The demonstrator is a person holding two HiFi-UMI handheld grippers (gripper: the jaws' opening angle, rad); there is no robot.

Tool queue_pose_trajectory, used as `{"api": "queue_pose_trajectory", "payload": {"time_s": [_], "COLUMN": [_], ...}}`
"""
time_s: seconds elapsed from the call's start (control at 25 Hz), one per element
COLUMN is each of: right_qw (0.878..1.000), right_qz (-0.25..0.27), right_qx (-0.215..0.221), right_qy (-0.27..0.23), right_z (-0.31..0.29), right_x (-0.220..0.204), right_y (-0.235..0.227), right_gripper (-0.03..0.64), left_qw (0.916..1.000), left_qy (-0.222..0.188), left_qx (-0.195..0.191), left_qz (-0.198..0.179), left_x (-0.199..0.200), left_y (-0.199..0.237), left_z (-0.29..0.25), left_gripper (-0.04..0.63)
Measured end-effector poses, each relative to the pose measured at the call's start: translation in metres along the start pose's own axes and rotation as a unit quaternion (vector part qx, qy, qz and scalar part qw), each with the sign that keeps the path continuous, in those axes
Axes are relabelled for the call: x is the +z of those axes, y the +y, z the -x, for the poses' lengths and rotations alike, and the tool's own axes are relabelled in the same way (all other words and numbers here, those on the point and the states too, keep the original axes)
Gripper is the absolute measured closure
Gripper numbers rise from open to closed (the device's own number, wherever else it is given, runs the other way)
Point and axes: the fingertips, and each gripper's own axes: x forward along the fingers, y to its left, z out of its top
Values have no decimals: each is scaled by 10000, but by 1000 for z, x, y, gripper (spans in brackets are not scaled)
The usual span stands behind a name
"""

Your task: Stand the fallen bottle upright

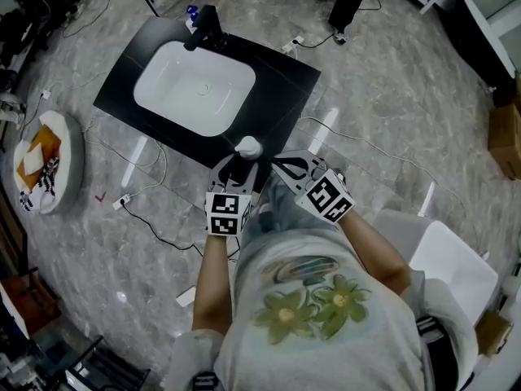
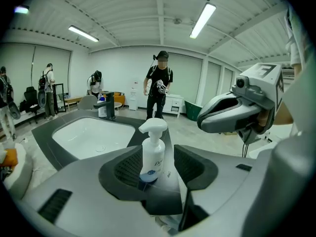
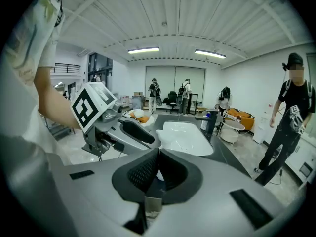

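Note:
A white pump bottle (image 1: 247, 147) stands upright on the near corner of the black counter (image 1: 281, 76), in front of the white sink (image 1: 156, 96). My left gripper (image 1: 238, 168) is open just behind the bottle. In the left gripper view the bottle (image 2: 152, 154) sits between the pads with a gap on each side of it. My right gripper (image 1: 281, 165) hovers to the right of the bottle with its fingertips together and nothing in them. In the right gripper view a sliver of the bottle (image 3: 159, 173) shows behind the shut gripper (image 3: 158, 154).
A black faucet (image 1: 203, 27) rises at the sink's far edge, with a small blue-capped bottle (image 1: 192, 10) beside it. Cables trail over the marble floor. A round white seat with an orange cushion (image 1: 49, 169) stands left, a white chair (image 1: 452, 267) right. Several people stand farther back.

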Motion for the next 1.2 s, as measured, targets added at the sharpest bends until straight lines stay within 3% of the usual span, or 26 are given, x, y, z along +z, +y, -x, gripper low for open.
{"api": "queue_pose_trajectory", "payload": {"time_s": [0.56,1.2], "right_qw": [9979,9929], "right_qz": [-536,-996], "right_qx": [-35,150], "right_qy": [-362,-634], "right_z": [26,27], "right_x": [9,19], "right_y": [25,53], "right_gripper": [575,575], "left_qw": [9968,9964], "left_qy": [-755,-838], "left_qx": [273,86], "left_qz": [-41,-46], "left_x": [26,23], "left_y": [-21,-31], "left_z": [54,81], "left_gripper": [572,577]}}
